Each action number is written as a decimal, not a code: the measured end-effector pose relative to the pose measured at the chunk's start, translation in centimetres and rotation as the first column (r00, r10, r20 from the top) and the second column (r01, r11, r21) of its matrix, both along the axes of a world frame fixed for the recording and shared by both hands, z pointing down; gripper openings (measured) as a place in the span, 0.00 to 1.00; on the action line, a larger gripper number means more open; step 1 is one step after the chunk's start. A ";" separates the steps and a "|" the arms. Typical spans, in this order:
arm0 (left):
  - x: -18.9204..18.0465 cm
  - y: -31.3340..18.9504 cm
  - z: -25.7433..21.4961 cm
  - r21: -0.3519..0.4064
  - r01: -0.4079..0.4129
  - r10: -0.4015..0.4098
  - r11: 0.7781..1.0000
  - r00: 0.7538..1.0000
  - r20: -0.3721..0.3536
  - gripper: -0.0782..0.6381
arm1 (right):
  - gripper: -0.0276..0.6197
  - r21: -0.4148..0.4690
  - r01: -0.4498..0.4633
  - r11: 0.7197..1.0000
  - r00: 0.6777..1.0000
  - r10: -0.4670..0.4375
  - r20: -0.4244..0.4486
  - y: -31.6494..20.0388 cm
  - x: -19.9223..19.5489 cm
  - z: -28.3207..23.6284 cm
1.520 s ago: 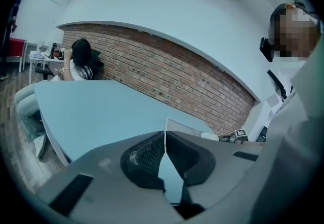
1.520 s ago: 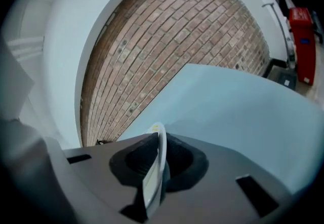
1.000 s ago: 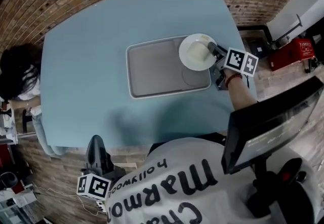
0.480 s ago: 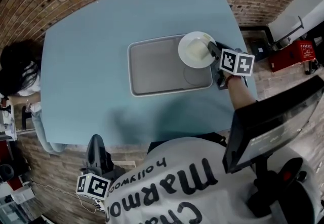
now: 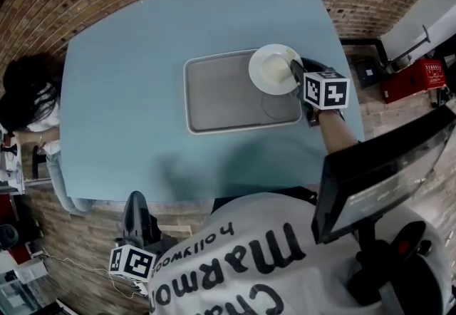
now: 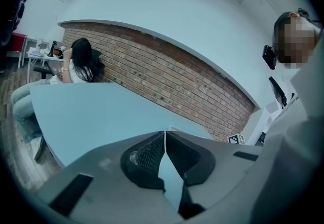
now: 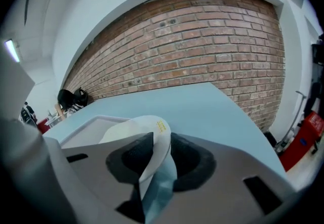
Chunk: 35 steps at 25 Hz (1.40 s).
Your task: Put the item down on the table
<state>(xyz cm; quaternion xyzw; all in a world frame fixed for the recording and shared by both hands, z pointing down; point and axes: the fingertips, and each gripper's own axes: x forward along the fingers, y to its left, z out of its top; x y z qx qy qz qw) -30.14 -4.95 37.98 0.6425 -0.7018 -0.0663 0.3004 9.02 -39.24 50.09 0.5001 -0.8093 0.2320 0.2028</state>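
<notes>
A white plate (image 5: 273,69) lies tilted over the far right corner of the grey tray (image 5: 221,96) on the blue table (image 5: 142,71). My right gripper (image 5: 296,73) is at the plate's right rim. In the right gripper view the plate (image 7: 135,127) stands on edge between the jaws of the right gripper (image 7: 161,140). It leans on the left pad, with a gap to the right pad. These jaws have just been opening and are open. My left gripper (image 5: 137,224) hangs below the table's near edge. The left gripper (image 6: 165,139) is shut on nothing.
A seated person (image 5: 28,103) is at the table's left side. A monitor (image 5: 385,171) and a chair base stand at the lower right. A red case (image 5: 412,73) lies on the brick floor to the right. A brick wall (image 7: 202,35) runs behind the table.
The right gripper has rolled about its own axis, its marker cube turning. Its jaws have spread apart around the plate's rim, and the plate has shifted slightly left. The left gripper stayed put.
</notes>
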 end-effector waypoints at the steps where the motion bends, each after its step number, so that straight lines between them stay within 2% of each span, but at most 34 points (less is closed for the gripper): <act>1: 0.0 0.1 0.0 0.001 0.003 -0.003 1.000 1.000 -0.003 0.13 | 0.19 0.003 0.007 1.000 1.000 -0.007 -0.015 0.1 0.0 0.0; 8: -0.3 0.3 0.4 0.005 0.005 -0.005 1.000 1.000 -0.013 0.13 | 0.21 0.010 0.102 0.995 0.983 -0.099 -0.152 0.8 -1.1 0.5; 15: -0.2 -0.1 0.7 0.024 -0.005 0.006 1.000 0.999 -0.040 0.13 | 0.21 -0.013 0.115 0.993 0.976 -0.115 -0.185 1.3 -1.2 0.5; 19: 0.3 -1.2 0.8 0.037 -0.030 0.032 0.999 0.998 -0.052 0.13 | 0.21 0.025 0.116 0.993 0.968 -0.108 -0.228 1.8 -0.6 -0.8; 22: 1.0 -2.1 0.5 0.043 -0.061 0.064 0.997 0.997 -0.048 0.13 | 0.21 0.054 0.140 0.989 0.970 -0.126 -0.207 2.7 -0.7 -2.6; 24: 1.7 -3.0 0.6 0.046 -0.089 0.091 0.995 0.995 -0.049 0.13 | 0.21 0.040 0.156 0.987 0.970 -0.145 -0.193 3.5 -0.8 -3.3; 29: 5.2 -5.7 1.4 0.069 -0.179 0.184 0.981 0.980 -0.080 0.13 | 0.18 0.061 0.202 0.977 0.964 -0.188 -0.187 6.0 -0.7 -5.3; 35: 10.9 -8.0 1.6 0.088 -0.286 0.295 0.954 0.950 -0.101 0.13 | 0.10 0.096 0.260 0.961 0.966 -0.258 -0.029 10.2 -0.6 -7.7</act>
